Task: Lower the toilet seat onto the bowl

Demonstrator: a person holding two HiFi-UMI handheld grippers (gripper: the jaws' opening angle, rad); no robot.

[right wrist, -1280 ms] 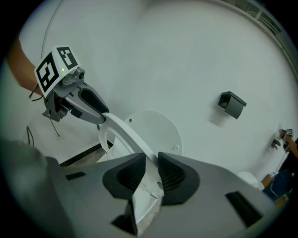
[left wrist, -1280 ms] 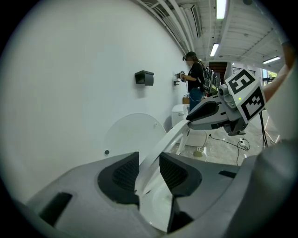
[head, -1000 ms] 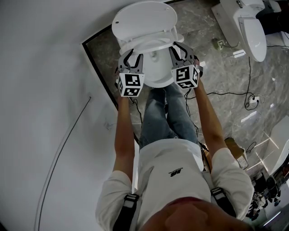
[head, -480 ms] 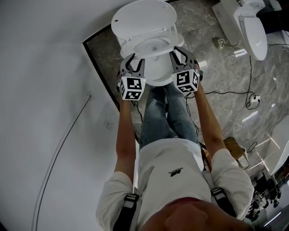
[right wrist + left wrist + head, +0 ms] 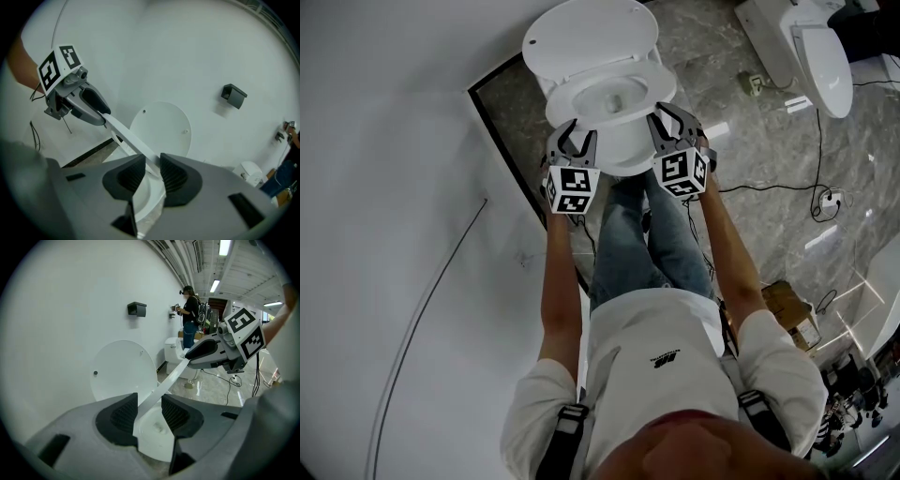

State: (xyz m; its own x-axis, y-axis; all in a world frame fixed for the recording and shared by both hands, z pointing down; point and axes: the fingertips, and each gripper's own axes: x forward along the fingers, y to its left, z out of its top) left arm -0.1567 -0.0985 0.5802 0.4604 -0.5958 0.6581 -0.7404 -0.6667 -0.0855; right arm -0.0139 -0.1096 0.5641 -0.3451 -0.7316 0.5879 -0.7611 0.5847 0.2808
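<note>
A white toilet stands against the wall, its round lid upright. The seat lies about level over the bowl. My left gripper is at the seat's left front rim and my right gripper at its right front rim. In the left gripper view the seat runs as a thin white strip between the left gripper's pads, with a gap beside it. In the right gripper view the seat ends between the right gripper's pads. Both sets of jaws are opening, the rim still between them.
A second toilet stands at the back right, with cables trailing over the marble floor. The white wall with a dark floor strip is close on the left. A person stands far behind. A black box hangs on the wall.
The seat has swung down from a tilt to about level over the bowl. Both grippers came down and back toward me with it.
</note>
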